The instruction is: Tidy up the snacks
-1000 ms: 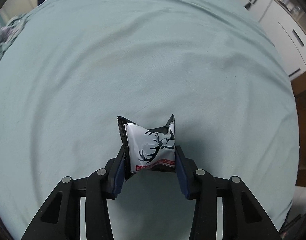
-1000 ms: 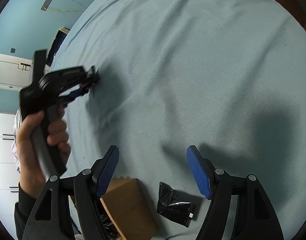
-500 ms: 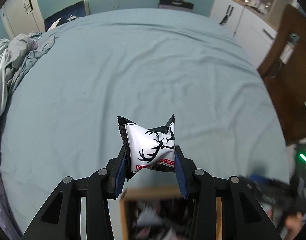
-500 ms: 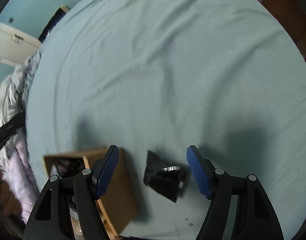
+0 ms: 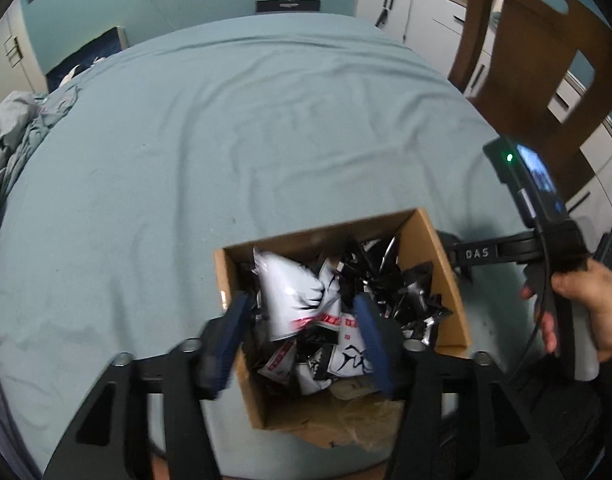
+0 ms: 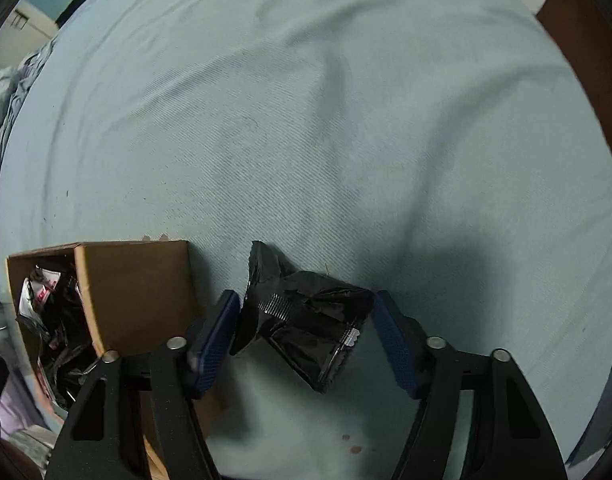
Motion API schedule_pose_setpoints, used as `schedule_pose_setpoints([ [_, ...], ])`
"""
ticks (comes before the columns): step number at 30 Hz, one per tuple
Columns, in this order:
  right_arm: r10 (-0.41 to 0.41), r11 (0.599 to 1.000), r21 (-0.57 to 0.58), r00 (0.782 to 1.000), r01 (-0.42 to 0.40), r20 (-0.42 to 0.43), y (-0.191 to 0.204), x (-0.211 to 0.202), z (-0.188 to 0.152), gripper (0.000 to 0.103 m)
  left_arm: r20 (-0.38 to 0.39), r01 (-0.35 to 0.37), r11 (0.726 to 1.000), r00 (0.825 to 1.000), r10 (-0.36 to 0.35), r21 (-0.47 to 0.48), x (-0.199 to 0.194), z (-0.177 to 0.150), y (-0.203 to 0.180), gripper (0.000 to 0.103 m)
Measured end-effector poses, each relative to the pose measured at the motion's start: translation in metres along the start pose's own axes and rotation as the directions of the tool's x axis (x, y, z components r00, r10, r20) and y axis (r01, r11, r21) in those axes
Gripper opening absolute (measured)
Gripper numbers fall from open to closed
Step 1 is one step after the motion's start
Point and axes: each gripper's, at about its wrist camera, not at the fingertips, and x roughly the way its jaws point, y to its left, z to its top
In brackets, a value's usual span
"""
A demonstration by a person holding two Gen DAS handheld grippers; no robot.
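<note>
Snack packet (image 5: 294, 300) now loose over box (image 5: 438, 248)

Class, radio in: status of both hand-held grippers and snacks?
Left hand-held gripper open over brown cardboard box. Right hand-held gripper open, straddling black foil snack packet. No obstruction.

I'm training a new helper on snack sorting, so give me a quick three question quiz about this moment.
1. True or false: the right gripper is clamped shut on the black packet.
2. Where does the black packet lie? A) in the cardboard box B) on the sheet beside the box
3. Fill in: the left gripper is open above the ____.

Key: 1 false; 2 B; 3 box
</note>
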Motion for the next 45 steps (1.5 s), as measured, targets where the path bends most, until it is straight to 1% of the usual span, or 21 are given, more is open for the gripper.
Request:
schedule_pose_setpoints([
  [2, -0.025, 0.999, -0.028, 1.000, 0.025, 0.004, 0.004, 0.000, -0.001, 0.058, -0.002, -0.007, 1.000, 1.000, 0.007, -0.009, 0.000, -0.001, 0.003, 0.068],
  [4, -0.026, 0.999, -0.034, 0.999, 0.027, 0.020, 0.007, -0.003, -0.003, 0.047, 0.006, 0.014, 1.000, 1.000, -0.013, -0.022, -0.003, -0.002, 0.007, 0.072],
  [6, -0.005, 1.000, -0.023, 0.999, 0.006, 0.043, 0.009, -0.011, -0.006, 0.045, 0.026, 0.009, 0.999, 1.000, -0.008, -0.038, -0.007, -0.005, 0.011, 0.074],
  [9, 0.021, 1.000, -0.017, 0.994, -0.019, 0.104, 0.007, -0.029, -0.008, 0.045, 0.058, -0.031, 0.999, 0.998, 0.033, -0.042, -0.015, -0.006, 0.016, 0.076],
  [11, 0.062, 0.998, -0.009, 0.988, -0.062, 0.144, 0.005, -0.042, -0.012, 0.045, 0.065, -0.046, 0.998, 0.997, 0.049, -0.040, -0.018, -0.008, 0.016, 0.077],
  [13, 0.113, 0.993, -0.003, 0.977, -0.114, 0.180, 0.005, -0.054, -0.018, 0.045, 0.063, -0.052, 0.998, 0.997, 0.054, -0.044, -0.019, -0.009, 0.018, 0.078],
  [15, 0.180, 0.983, -0.013, 0.958, -0.181, 0.222, 0.005, -0.069, -0.026, 0.045, 0.058, -0.050, 0.997, 0.997, 0.053, -0.054, -0.019, -0.010, 0.021, 0.078],
  [17, 0.255, 0.966, -0.028, 0.935, -0.256, 0.247, 0.005, -0.081, -0.035, 0.045, 0.059, -0.050, 0.997, 0.997, 0.054, -0.061, -0.020, -0.011, 0.024, 0.078],
  [20, 0.364, 0.931, -0.091, 0.891, -0.353, 0.272, 0.009, -0.089, -0.051, 0.045, 0.055, -0.061, 0.996, 0.996, 0.065, -0.068, -0.019, -0.011, 0.027, 0.078],
  [22, 0.398, 0.917, -0.138, 0.876, -0.373, 0.273, 0.017, -0.084, -0.058, 0.045, 0.051, -0.073, 0.995, 0.996, 0.076, -0.067, -0.019, -0.012, 0.028, 0.078],
  [26, 0.443, 0.889, -0.240, 0.865, -0.390, 0.236, 0.044, -0.083, -0.068, 0.047, 0.051, -0.098, 0.994, 0.994, 0.101, -0.053, -0.020, -0.015, 0.028, 0.078],
  [27, 0.439, 0.887, -0.265, 0.868, -0.377, 0.234, 0.046, -0.083, -0.064, 0.051, 0.053, -0.106, 0.993, 0.993, 0.109, -0.050, -0.020, -0.015, 0.028, 0.078],
  [29, 0.376, 0.903, -0.321, 0.885, -0.285, 0.274, 0.057, -0.083, -0.067, 0.059, 0.056, -0.125, 0.991, 0.990, 0.128, -0.044, -0.020, -0.015, 0.027, 0.079],
  [30, 0.351, 0.909, -0.331, 0.890, -0.251, 0.291, 0.061, -0.080, -0.054, 0.061, 0.057, -0.132, 0.990, 0.989, 0.134, -0.043, -0.020, -0.015, 0.027, 0.080],
  [31, 0.314, 0.917, -0.346, 0.891, -0.197, 0.327, 0.062, -0.079, -0.057, 0.062, 0.055, -0.135, 0.990, 0.989, 0.137, -0.043, -0.019, -0.015, 0.027, 0.080],
  [34, 0.261, 0.934, -0.332, 0.887, -0.131, 0.382, 0.062, -0.077, -0.061, 0.070, 0.042, -0.143, 0.989, 0.989, 0.144, -0.046, -0.014, -0.013, 0.028, 0.080],
  [35, 0.235, 0.944, -0.309, 0.891, -0.114, 0.388, 0.058, -0.073, -0.060, 0.072, 0.033, -0.148, 0.988, 0.988, 0.149, -0.048, -0.011, -0.012, 0.028, 0.080],
  [38, 0.169, 0.969, -0.230, 0.918, -0.088, 0.358, 0.050, -0.057, -0.054, 0.073, 0.014, -0.164, 0.985, 0.986, 0.165, -0.050, -0.005, -0.011, 0.030, 0.080],
  [41, 0.153, 0.977, -0.190, 0.939, -0.097, 0.307, 0.049, -0.041, -0.049, 0.073, -0.003, -0.180, 0.982, 0.984, 0.180, -0.053, 0.001, -0.010, 0.032, 0.080],
  [43, 0.102, 0.979, -0.202, 0.939, -0.036, 0.328, 0.054, -0.037, -0.047, 0.073, -0.012, -0.184, 0.981, 0.983, 0.183, -0.056, 0.004, -0.009, 0.032, 0.080],
  [45, 0.077, 0.973, -0.230, 0.937, 0.004, 0.342, 0.076, -0.036, -0.041, 0.073, -0.018, -0.191, 0.980, 0.982, 0.190, -0.058, 0.007, -0.008, 0.032, 0.080],
])
